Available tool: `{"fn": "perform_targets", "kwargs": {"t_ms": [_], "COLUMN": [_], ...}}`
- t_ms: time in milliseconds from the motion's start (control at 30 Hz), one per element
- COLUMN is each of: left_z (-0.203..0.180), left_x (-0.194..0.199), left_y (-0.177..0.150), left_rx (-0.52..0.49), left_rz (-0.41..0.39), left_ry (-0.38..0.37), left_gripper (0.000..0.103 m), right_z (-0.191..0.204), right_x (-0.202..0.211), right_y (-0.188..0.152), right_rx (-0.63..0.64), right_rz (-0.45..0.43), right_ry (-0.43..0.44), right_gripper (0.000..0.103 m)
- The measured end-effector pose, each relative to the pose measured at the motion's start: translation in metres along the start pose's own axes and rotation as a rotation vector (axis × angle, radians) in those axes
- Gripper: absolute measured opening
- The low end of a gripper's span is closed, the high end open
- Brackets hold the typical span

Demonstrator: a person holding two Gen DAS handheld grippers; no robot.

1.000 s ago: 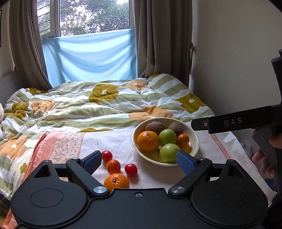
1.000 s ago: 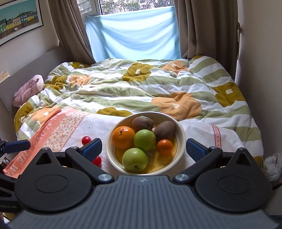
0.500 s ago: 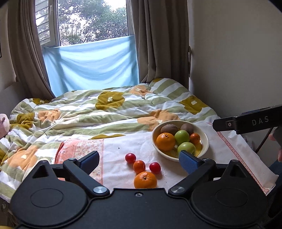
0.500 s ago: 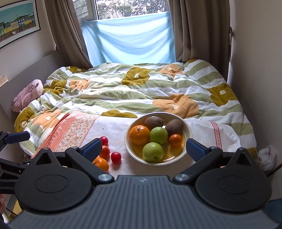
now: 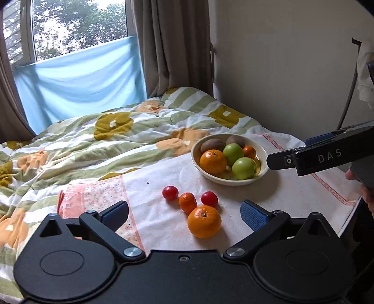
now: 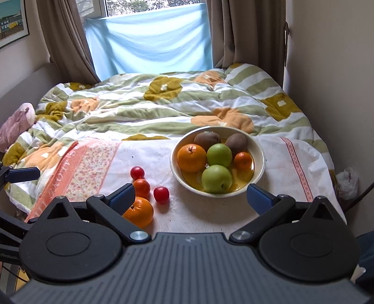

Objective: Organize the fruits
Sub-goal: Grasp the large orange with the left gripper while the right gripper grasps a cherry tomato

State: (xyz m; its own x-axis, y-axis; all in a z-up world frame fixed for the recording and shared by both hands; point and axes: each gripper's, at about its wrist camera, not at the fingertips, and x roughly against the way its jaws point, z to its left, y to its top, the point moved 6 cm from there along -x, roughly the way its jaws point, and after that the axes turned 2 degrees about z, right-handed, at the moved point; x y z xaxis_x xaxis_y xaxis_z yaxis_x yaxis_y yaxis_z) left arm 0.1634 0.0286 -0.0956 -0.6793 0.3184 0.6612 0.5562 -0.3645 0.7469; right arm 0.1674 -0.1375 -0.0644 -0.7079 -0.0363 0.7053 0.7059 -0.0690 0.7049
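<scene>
Four loose fruits, a large orange, a small mandarin and two red cherry tomatoes, lie at 8 o'clock of the cream bowl, which holds more fruit. All rest on a white cloth over the bed's floral quilt, below a curtained window. Left gripper and right gripper both spread wide, empty, touching nothing. Only the right view shows a framed picture.

At the lower left of the right wrist view, a blue gripper pad hides part of the big round orange. A framed picture is cut off at the upper left edge. The trees outside look blurry.
</scene>
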Motion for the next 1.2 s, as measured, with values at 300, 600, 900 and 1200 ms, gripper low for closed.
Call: {"fn": "perform_targets", "kwargs": {"t_ms": [300, 600, 900, 1200], "left_z": [-0.002, -0.014, -0.023, -0.025], "left_x": [-0.062, -0.117, -0.141, -0.141], "left_y": [-0.022, -0.036, -0.040, -0.042], "left_rx": [-0.091, -0.117, -0.128, -0.139], "left_rz": [0.081, 0.153, 0.173, 0.172], "left_ry": [-0.106, -0.151, -0.159, -0.148], "left_gripper": [0.102, 0.083, 0.069, 0.065], "right_z": [0.004, 0.007, 0.015, 0.024], "right_x": [-0.055, -0.107, -0.132, -0.147], "right_y": [-0.027, -0.034, -0.035, -0.035], "right_rx": [0.037, 0.029, 0.003, 0.017], "right_rz": [0.065, 0.126, 0.154, 0.190], "right_ry": [-0.014, 0.031, 0.075, 0.110], "right_gripper": [0.103, 0.092, 0.087, 0.074]}}
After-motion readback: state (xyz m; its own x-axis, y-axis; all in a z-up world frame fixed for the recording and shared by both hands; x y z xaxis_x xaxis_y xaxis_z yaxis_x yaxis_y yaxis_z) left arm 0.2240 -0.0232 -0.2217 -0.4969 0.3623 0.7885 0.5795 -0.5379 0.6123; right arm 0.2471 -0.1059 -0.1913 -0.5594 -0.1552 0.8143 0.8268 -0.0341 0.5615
